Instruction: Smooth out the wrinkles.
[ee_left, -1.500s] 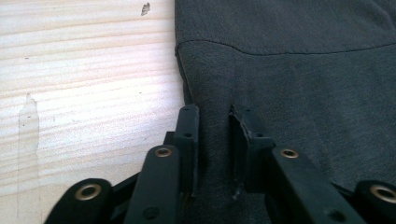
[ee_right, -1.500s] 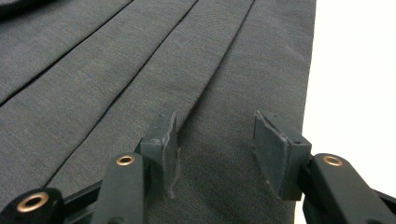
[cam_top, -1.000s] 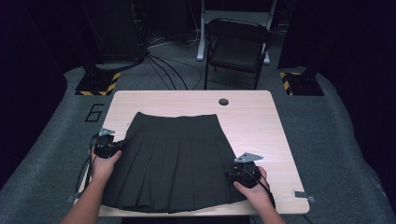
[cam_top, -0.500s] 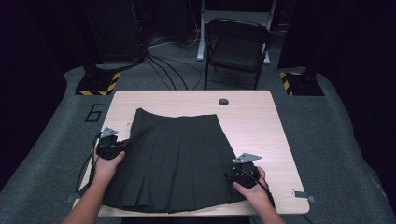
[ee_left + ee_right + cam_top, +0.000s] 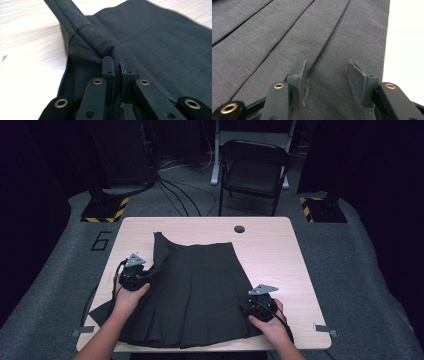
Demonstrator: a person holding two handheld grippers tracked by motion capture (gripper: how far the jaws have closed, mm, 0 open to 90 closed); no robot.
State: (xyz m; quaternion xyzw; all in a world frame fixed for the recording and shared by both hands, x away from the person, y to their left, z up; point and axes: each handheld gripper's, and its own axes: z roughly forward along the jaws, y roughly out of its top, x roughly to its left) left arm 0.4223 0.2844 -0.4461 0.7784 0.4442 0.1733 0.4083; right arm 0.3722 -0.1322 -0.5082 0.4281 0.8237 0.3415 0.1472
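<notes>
Left of centre in the high view: left gripper (image 5: 136, 276) clenched on the side edge of the black pleated fabric skirt (image 5: 200, 295). In the left gripper view its jaws pinch a raised ridge of that dark cloth (image 5: 95, 42), which runs to the upper left of the frame.

Skirt lies mid-frame on the pale wooden table (image 5: 280, 250), waistband towards the top, hem at the bottom edge. Its upper-left waistband corner (image 5: 159, 240) stands up in a peak; the remainder looks flat.

Lower right of the high view: right gripper (image 5: 260, 306) sits at the skirt's right hem edge. In the right gripper view the jaws stand apart over the pleats (image 5: 327, 75), released, gripping nothing.

Progress, as judged: a fold looks only just begun. One side is gripped and lifted; carrying it across and any further folds remain.

Hard to make out: the skirt's lower-left corner hangs off the table in shadow; forearms are cut off at the bottom edge; whether the right pads touch the cloth is unclear.
</notes>
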